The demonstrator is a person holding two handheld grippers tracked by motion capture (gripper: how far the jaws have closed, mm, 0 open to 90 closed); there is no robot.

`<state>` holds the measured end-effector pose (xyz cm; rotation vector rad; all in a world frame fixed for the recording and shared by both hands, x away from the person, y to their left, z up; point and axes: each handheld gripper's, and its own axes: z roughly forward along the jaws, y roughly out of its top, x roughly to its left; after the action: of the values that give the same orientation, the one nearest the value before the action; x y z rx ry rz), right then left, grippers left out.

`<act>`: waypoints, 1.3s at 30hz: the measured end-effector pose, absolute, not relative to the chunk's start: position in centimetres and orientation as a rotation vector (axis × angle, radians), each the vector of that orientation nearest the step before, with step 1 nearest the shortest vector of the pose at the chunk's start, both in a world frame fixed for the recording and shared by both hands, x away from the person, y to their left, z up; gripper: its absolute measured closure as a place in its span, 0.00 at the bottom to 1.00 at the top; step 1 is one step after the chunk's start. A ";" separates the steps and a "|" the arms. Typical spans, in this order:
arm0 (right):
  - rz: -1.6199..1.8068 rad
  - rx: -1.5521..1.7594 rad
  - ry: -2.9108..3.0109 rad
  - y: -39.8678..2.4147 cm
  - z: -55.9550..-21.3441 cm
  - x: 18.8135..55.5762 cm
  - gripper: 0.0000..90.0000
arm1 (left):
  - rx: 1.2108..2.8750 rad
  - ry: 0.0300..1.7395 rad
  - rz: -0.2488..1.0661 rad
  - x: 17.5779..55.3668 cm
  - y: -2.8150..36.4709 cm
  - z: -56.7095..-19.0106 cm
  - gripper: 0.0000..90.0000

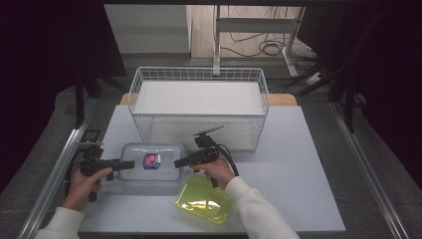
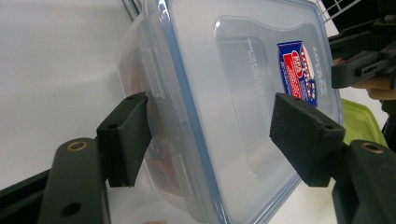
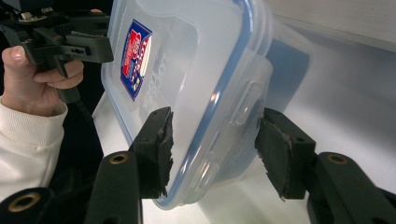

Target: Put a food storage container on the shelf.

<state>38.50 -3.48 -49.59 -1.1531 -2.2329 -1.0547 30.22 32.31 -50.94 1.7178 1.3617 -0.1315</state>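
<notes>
- The clear lidded food container [image 1: 151,162] lies flat on the white table [image 1: 298,164], in front of the white wire basket [image 1: 199,102] and just beside a yellow-green lid [image 1: 204,200] that lies nearer the person.
- The step in hand looks like working the side latches of the blue-rimmed lid: each pair of tongs has come in at one short end of the container, left tongs [image 1: 127,164] at its left end, right tongs [image 1: 180,162] at its right end.
- In the left gripper view the left tongs [image 2: 215,140] stand apart, astride the container's end: one pad [image 2: 126,135] sits by the latch flap on the side wall, the other [image 2: 303,135] hovers over the lid top near the red and blue label [image 2: 299,74]. Neither pad plainly presses.
- In the right gripper view the right tongs [image 3: 215,149] also stand apart around the other end; one pad [image 3: 156,149] is close against the lid's face, the other [image 3: 280,154] stands off the latch side with a gap. I judge this no grip yet.
- The next move probably calls for closing each pair on its latch flap, or hooking a pad under the flap's lower edge, and levering it outward while the opposite tongs steady the box.
- The smooth plastic could slide on the table if only one end is pushed.
</notes>
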 end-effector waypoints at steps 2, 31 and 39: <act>-1.063 -1.152 -2.237 -3.6 -49.5 38.3 0.55 | 1.698 1.359 -0.142 30.0 32.7 -50.8 0.37; -1.108 -1.124 -2.241 -4.2 -49.1 37.2 0.60 | 1.681 1.266 -0.150 28.9 33.8 -50.6 0.49; -1.133 -1.118 -2.257 -4.2 -48.9 36.7 0.60 | 1.684 1.257 -0.157 28.7 33.9 -50.7 0.51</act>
<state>36.74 -4.20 -48.93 -1.1177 -2.2573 -1.1328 28.68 33.87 -50.70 1.6839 1.2568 -0.1568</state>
